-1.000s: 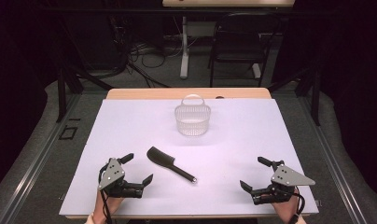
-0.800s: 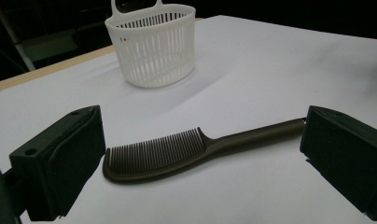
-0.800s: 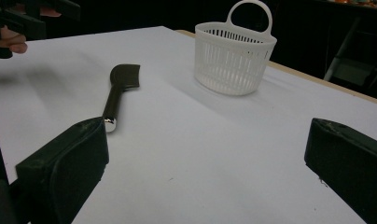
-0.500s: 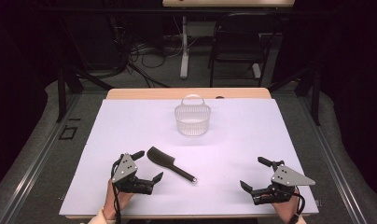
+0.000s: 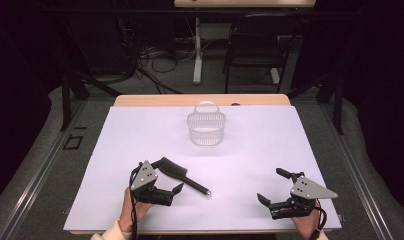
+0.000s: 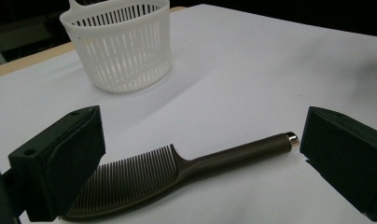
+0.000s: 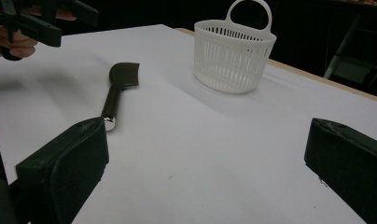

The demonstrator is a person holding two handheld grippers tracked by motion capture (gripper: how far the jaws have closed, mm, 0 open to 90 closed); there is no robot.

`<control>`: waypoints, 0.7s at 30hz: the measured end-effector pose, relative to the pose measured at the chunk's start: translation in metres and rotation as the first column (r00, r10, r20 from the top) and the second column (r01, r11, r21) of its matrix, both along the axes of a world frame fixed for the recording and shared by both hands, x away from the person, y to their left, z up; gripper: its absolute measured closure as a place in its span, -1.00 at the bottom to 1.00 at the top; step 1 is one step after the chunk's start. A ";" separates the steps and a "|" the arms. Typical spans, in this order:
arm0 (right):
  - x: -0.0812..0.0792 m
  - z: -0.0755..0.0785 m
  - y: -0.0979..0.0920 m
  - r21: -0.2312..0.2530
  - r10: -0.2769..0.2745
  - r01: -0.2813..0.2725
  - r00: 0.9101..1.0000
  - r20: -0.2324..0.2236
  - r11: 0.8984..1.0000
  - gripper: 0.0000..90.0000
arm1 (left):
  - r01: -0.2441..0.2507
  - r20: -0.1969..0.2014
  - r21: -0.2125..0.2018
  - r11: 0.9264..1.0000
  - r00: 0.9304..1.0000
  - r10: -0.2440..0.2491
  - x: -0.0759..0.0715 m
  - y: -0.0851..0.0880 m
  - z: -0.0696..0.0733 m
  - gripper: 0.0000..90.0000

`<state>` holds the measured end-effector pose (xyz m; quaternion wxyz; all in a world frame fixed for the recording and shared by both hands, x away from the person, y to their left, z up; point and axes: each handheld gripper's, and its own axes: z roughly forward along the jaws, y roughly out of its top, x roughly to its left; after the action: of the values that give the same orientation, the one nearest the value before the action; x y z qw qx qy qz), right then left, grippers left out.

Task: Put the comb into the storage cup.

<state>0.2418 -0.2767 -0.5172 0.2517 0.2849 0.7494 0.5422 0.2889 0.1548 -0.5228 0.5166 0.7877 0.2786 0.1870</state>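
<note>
Lying flat on the white table cover (image 5: 250, 150): dark comb (image 5: 182, 173), toothed head toward 10 o'clock, metal-tipped handle toward 4 o'clock, sitting left of table centre.

Hovering at the comb's 7 o'clock side: left gripper (image 5: 166, 176), jaws spread wide, gripping nothing. Framing the comb in the left gripper view: comb (image 6: 177, 172) stretching between the two black pads, teeth end near the left pad, metal cap just short of the right pad; touching or not, cannot tell.

Resting low near the table's 5 o'clock corner: right gripper (image 5: 275, 187), jaws likewise gaping, nothing between them, well apart from the comb. Showing in the right gripper view: comb (image 7: 117, 91) off toward 10 o'clock, left gripper (image 7: 32, 21) beyond it.

Standing upright at 12 o'clock from the comb: white slotted basket (image 5: 206, 127), handle raised, well apart from both grippers.
</note>
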 end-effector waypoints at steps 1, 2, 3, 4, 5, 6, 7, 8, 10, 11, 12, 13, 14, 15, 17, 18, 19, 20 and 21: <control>0.000 0.000 0.000 -0.001 0.001 -0.001 1.000 -0.006 1.000 -1.00 | 0.000 -0.007 0.004 1.000 1.000 0.000 0.002 -0.003 0.000 -1.00; 0.000 0.000 0.000 -0.001 0.001 -0.001 1.000 -0.006 1.000 -1.00 | 0.000 -0.007 0.004 1.000 1.000 0.000 0.002 -0.003 0.000 -1.00; 0.000 0.000 0.000 0.000 0.000 0.000 1.000 -0.006 1.000 -1.00 | -0.001 -0.012 0.007 1.000 1.000 0.002 0.003 -0.005 0.000 -1.00; 0.000 0.000 0.000 0.000 0.000 0.000 1.000 -0.006 1.000 -1.00 | -0.003 -0.016 0.010 1.000 1.000 0.003 0.004 -0.006 0.000 -1.00; 0.000 0.000 0.000 0.000 0.000 0.000 1.000 -0.011 1.000 -1.00 | -0.003 -0.026 0.010 1.000 1.000 0.003 0.005 -0.009 0.000 -1.00; 0.000 0.000 0.000 -0.001 0.001 -0.001 1.000 -0.011 1.000 -1.00 | -0.004 -0.028 0.015 1.000 1.000 0.005 0.006 -0.010 0.000 -1.00; 0.000 0.000 0.000 -0.001 0.001 -0.001 1.000 -0.011 1.000 -1.00 | -0.004 -0.028 0.015 1.000 1.000 0.005 0.006 -0.010 0.000 -1.00; 0.000 0.000 0.000 -0.002 0.000 0.000 1.000 -0.011 1.000 -1.00 | -0.005 -0.039 0.021 1.000 0.999 0.006 0.008 -0.014 0.000 -1.00; 0.001 0.000 0.000 -0.003 -0.001 0.001 1.000 -0.010 1.000 -1.00 | -0.006 -0.043 0.030 1.000 0.999 0.007 0.009 -0.017 0.000 -1.00; 0.001 0.000 0.000 -0.002 -0.001 0.001 1.000 -0.011 1.000 -1.00 | -0.004 -0.050 0.031 1.000 0.999 0.006 0.010 -0.018 0.000 -1.00; 0.001 0.000 0.000 -0.002 0.000 0.000 1.000 -0.010 1.000 -1.00 | -0.002 -0.054 0.032 0.999 0.999 0.004 0.011 -0.020 0.000 -1.00; 0.001 0.000 0.000 -0.003 0.000 0.000 1.000 -0.011 1.000 -1.00 | -0.003 -0.054 0.035 0.999 0.999 0.005 0.011 -0.022 0.000 -1.00; 0.001 -0.001 0.000 -0.005 0.000 0.000 1.000 -0.010 1.000 -1.00 | -0.004 -0.057 0.039 0.999 0.998 0.006 0.011 -0.024 0.000 -1.00; 0.001 -0.001 0.000 -0.004 0.000 0.000 1.000 -0.010 1.000 -1.00 | -0.004 -0.057 0.039 0.999 0.998 0.006 0.011 -0.024 0.000 -1.00; 0.001 -0.001 0.000 -0.006 -0.001 0.001 1.000 -0.010 1.000 -1.00 | 0.000 -0.063 0.044 0.999 0.998 0.003 0.012 -0.027 0.001 -0.99; 0.001 0.000 0.000 -0.005 0.000 0.000 1.000 -0.010 1.000 -1.00 | 0.000 -0.066 0.047 0.999 0.998 0.003 0.012 -0.029 0.001 -0.99; 0.001 -0.001 0.000 -0.004 -0.001 0.001 1.000 -0.010 1.000 -1.00 | 0.003 -0.071 0.049 0.999 0.998 0.001 0.013 -0.031 0.001 -0.99; 0.001 -0.001 0.000 -0.004 0.001 -0.001 1.000 -0.011 1.000 -1.00 | 0.006 -0.078 0.054 0.999 0.997 -0.002 0.013 -0.033 0.000 -0.94; 0.001 -0.001 0.000 -0.007 -0.002 0.002 1.000 -0.010 1.000 -1.00 | 0.015 -0.083 0.062 0.998 0.996 -0.010 0.014 -0.036 0.000 -0.90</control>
<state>0.2427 -0.2770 -0.5178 0.2494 0.2874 0.7521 0.5381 0.3030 0.1192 -0.5227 0.4807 0.8124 0.2890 0.1596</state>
